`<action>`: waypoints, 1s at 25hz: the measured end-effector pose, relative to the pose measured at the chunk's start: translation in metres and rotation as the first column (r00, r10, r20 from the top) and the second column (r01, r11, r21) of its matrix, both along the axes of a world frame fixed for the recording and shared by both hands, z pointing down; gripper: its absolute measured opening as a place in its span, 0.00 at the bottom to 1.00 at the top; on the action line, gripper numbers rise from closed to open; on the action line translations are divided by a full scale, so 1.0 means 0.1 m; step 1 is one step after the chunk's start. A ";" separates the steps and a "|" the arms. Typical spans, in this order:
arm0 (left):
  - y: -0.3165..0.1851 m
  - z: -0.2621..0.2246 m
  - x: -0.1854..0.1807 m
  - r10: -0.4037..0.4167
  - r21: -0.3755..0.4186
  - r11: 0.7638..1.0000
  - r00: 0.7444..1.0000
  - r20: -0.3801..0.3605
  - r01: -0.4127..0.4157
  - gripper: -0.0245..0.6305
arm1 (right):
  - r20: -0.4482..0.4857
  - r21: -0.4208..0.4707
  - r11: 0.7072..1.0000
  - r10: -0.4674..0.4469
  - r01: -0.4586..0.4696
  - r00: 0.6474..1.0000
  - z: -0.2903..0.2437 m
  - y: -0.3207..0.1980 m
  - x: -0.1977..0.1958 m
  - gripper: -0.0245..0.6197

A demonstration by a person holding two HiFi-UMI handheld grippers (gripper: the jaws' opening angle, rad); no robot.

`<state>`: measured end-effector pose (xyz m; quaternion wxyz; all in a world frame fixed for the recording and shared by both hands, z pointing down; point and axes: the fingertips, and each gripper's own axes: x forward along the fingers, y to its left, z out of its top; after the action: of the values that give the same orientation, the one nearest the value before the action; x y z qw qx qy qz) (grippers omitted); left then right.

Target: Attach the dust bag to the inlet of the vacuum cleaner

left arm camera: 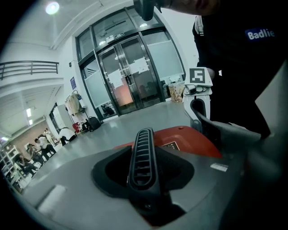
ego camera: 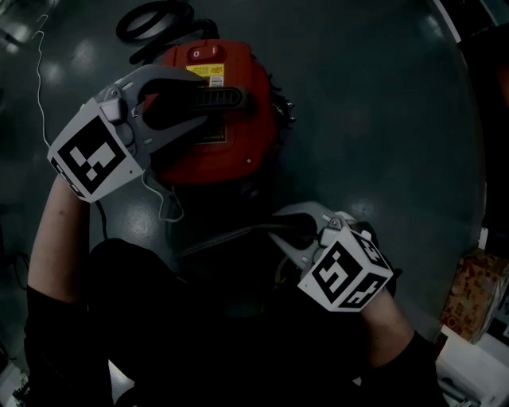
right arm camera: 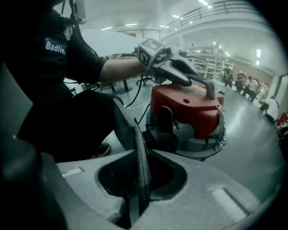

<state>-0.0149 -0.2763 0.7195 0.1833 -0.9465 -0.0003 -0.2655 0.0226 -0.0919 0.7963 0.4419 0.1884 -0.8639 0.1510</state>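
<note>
While the person crouches over it, the red vacuum cleaner (ego camera: 199, 163) stands on the grey floor (ego camera: 382, 119) in the upper centre of the head view, with a coiled black hose (ego camera: 155, 20) lying just above it at the top edge. The left gripper (ego camera: 203, 99) reaches in from the upper left, and its jaws are closed around the ribbed black handle (left arm camera: 141, 157) on top of the machine. In the left gripper view that handle fills the gap between the jaws.

The right gripper (ego camera: 278, 226) sits at the lower right of centre in the head view, pointing up and left toward the lower side of the machine. Its jaws stand narrow, pinching a thin edge of the dark dust bag (right arm camera: 137, 152). In the right gripper view the fabric rises out of the jaws toward the upper left. There it hangs just beside the black inlet (right arm camera: 164, 130) on the lower front of the red body. Whether the bag's mouth sits on the inlet cannot be told. A thin white cord (ego camera: 163, 203) trails down across the floor at the left of the vacuum cleaner.
</note>
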 end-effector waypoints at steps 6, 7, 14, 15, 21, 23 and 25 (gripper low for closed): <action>0.00 -0.02 0.00 -0.003 0.010 1.000 1.000 -0.009 0.003 0.24 | -0.005 0.029 0.998 -0.047 0.047 0.999 -0.04 -0.06 -0.09 0.13; 0.00 -0.03 0.00 -0.006 0.010 1.000 1.000 -0.011 0.007 0.25 | -0.003 0.030 0.998 -0.056 0.057 0.998 -0.05 -0.05 -0.10 0.13; -0.01 0.00 0.00 -0.012 0.022 1.000 1.000 0.026 0.012 0.25 | 0.022 0.044 0.993 -0.109 0.108 0.994 -0.03 -0.04 -0.06 0.16; -0.01 0.01 0.01 -0.011 0.020 1.000 0.999 0.037 0.010 0.25 | 0.018 0.048 0.993 -0.113 0.112 0.993 -0.02 -0.05 -0.05 0.19; 0.03 0.01 0.08 0.009 -0.065 0.998 0.998 0.065 -0.005 0.28 | 0.033 -0.014 0.992 -0.124 0.124 0.992 -0.18 0.12 0.14 0.33; 0.01 -0.06 0.06 -0.002 -0.086 0.996 0.997 0.078 0.009 0.31 | 0.063 -0.009 0.995 -0.096 0.097 0.993 -0.46 0.13 0.26 0.34; 0.02 -0.20 0.03 -0.015 -0.112 0.993 0.997 0.074 0.023 0.31 | 0.106 0.008 0.998 -0.059 0.059 0.993 -0.79 0.17 0.34 0.33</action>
<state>-0.0115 -0.2745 0.6998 0.1267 -0.9450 -0.0132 -0.3012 0.0566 -0.0754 0.7168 0.3994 0.1557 -0.8917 0.1455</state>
